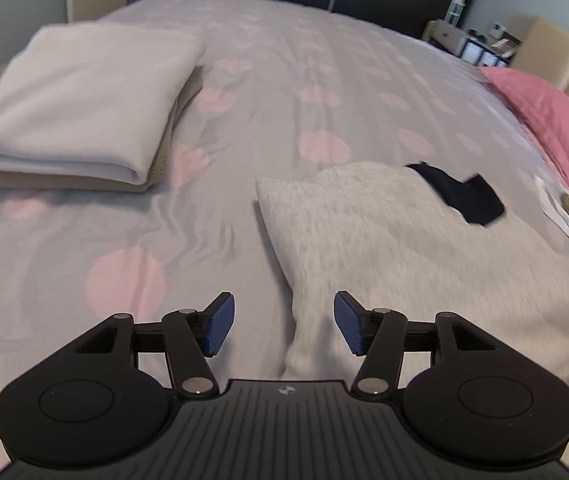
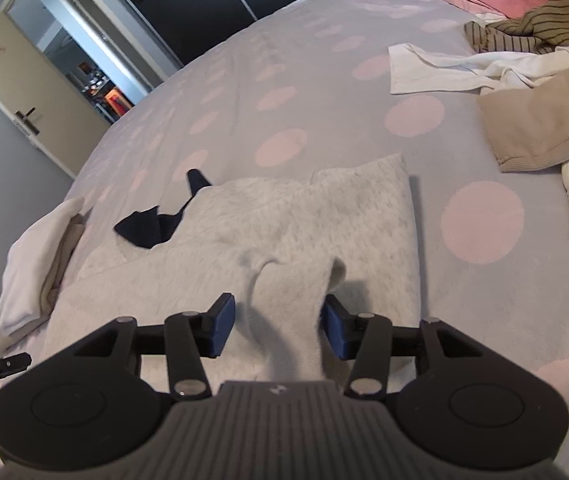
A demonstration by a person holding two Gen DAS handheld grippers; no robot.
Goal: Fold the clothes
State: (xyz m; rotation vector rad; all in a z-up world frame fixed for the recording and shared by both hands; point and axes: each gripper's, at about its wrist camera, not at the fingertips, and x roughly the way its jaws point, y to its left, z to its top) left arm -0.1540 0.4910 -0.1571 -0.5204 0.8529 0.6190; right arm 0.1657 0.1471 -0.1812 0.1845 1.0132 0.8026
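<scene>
A light grey fleecy garment lies folded on the bed, with a dark navy piece poking out at its far edge. My left gripper hovers open over the garment's near left edge, with nothing pressed between its blue pads. In the right wrist view the same garment and navy piece show. A raised ridge of its grey cloth stands between the pads of my right gripper. Those jaws stand apart and a gap shows beside the left pad.
A folded white and beige stack lies at the far left of the spotted grey bed cover. A pink pillow lies at the right. Unfolded clothes lie near it: a striped olive top, a white garment, a beige piece.
</scene>
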